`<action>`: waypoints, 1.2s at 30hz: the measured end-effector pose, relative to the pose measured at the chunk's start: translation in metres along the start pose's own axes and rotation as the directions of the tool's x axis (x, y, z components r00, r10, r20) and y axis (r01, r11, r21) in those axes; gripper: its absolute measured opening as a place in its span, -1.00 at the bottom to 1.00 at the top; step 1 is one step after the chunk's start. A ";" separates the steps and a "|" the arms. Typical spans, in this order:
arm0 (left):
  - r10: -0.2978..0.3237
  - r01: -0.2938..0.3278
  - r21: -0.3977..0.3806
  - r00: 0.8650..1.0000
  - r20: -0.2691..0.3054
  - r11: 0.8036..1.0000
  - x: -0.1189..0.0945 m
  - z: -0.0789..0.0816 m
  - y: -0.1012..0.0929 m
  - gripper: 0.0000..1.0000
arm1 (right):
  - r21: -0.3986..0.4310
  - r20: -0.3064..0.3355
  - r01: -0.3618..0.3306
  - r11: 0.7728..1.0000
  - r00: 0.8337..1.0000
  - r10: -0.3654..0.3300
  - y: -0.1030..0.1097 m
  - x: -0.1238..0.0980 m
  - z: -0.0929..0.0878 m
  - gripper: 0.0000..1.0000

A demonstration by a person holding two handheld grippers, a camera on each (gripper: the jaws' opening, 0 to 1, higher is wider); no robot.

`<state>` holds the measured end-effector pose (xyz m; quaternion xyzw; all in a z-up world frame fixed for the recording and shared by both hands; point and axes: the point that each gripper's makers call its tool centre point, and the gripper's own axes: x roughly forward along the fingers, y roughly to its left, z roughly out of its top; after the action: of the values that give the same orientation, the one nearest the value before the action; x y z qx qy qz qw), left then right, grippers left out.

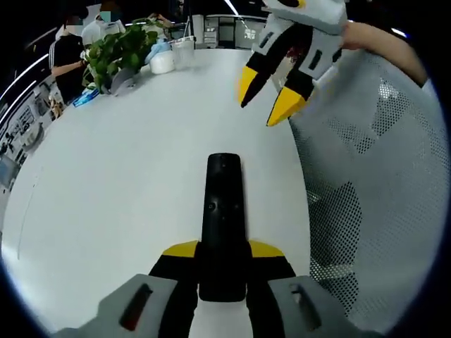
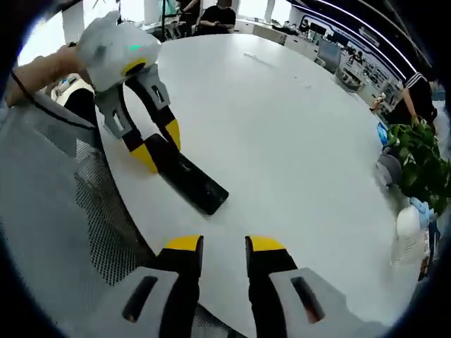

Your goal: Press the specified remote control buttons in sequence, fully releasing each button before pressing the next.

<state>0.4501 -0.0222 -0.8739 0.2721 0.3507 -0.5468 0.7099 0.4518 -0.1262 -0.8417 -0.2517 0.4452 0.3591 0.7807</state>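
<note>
- The remote control [image 1: 223,218] lies flat on the white table [image 1: 106,183], a long black slab running up the middle of the left gripper view, its near end pinched between the yellow-tipped jaws of the left gripper [image 1: 223,251].
- In the right gripper view the same remote control [image 2: 189,177] sits left of centre, slanting down toward the middle, with the left gripper [image 2: 158,146] clamped on its upper-left end.
- The right gripper [image 2: 224,245] has its jaws parted with only table showing between them; it grasps nothing. In the left gripper view it [image 1: 271,98] hangs at the upper right, above the table and well apart from the remote.
- The remote looks rigid and light, a hard plastic shell that should not flex, though it may skate on the smooth tabletop when pushed from above.
- Holding it by the sides of the near end, as now, seems the sensible grip: it leaves the button face open. The buttons themselves are too small and dark to tell apart.
- A single jaw tip would probably suit pressing, coming straight down so the body does not tip.
- A leafy plant [image 1: 116,53] and white containers [image 1: 163,62] stand at the upper left, far across the table.
</note>
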 end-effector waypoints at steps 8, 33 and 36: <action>-0.018 0.018 0.022 1.000 -0.004 1.000 -0.001 -0.001 -0.004 -0.62 | -0.010 0.031 0.026 1.000 0.999 -0.025 0.000 0.013 0.014 -0.82; -0.077 0.077 0.074 0.997 0.003 0.994 0.001 0.000 -0.015 -0.62 | -0.150 -0.049 -0.064 0.987 0.997 0.058 0.024 0.026 0.000 -1.00; -0.078 0.078 0.073 0.997 0.004 0.994 0.001 -0.001 -0.015 -0.62 | -0.187 -0.060 -0.055 0.981 0.997 0.044 0.026 0.025 -0.001 -1.00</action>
<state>0.4355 -0.0259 -0.8748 0.2818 0.3385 -0.5873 0.6790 0.4397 -0.1021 -0.8664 -0.3232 0.4370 0.4118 0.7314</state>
